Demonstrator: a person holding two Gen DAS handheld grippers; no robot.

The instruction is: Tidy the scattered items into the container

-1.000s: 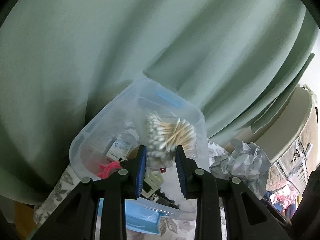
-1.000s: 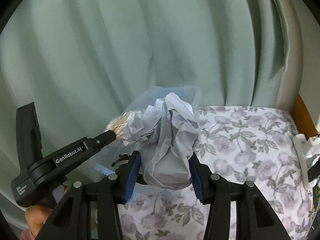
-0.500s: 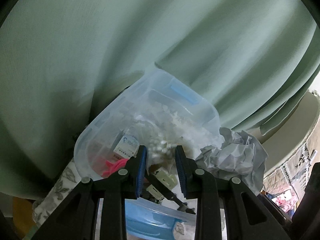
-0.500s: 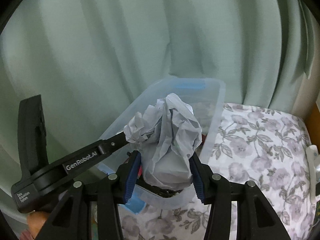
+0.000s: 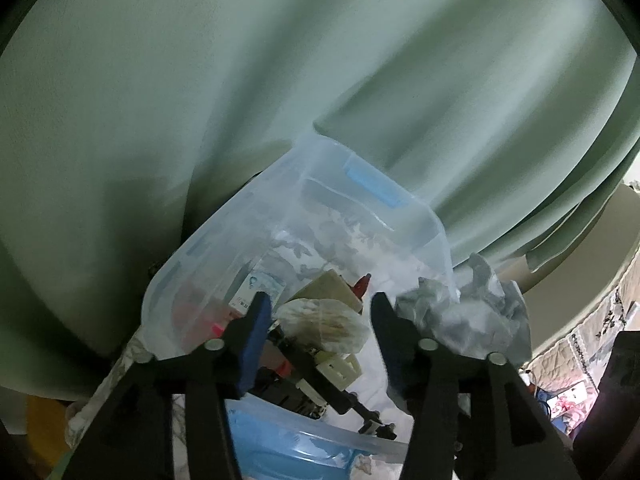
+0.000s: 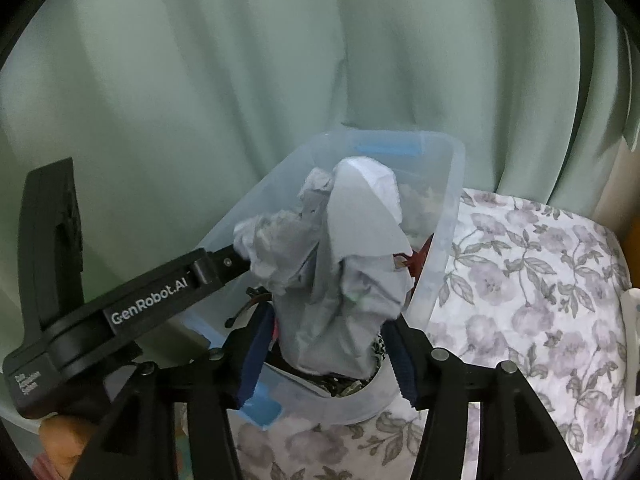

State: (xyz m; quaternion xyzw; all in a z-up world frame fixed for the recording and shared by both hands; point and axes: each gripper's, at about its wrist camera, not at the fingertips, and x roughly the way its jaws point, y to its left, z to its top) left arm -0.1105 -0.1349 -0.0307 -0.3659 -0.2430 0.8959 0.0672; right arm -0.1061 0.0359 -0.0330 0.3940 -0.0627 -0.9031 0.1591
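Observation:
A clear plastic container with blue latches stands on a flowered sheet. A bag of cotton swabs lies inside it on other small items. My left gripper hangs just above that bag, its jaws opening, and the pads do not touch the bag. My right gripper is over the container's near corner, its jaws opening too. A crumpled grey-white paper wad stands between them with a slim gap at each pad. The left gripper's finger reaches in behind the wad.
A green curtain hangs close behind the container. The flowered sheet spreads to the right, up to a white object at the edge. A small box, a red item and a white plug lie in the container. A hand holds the left tool.
The left jaws have spread and the swab bag has dropped from them into the container. The right gripper has carried the paper wad over the container and its jaws have widened.

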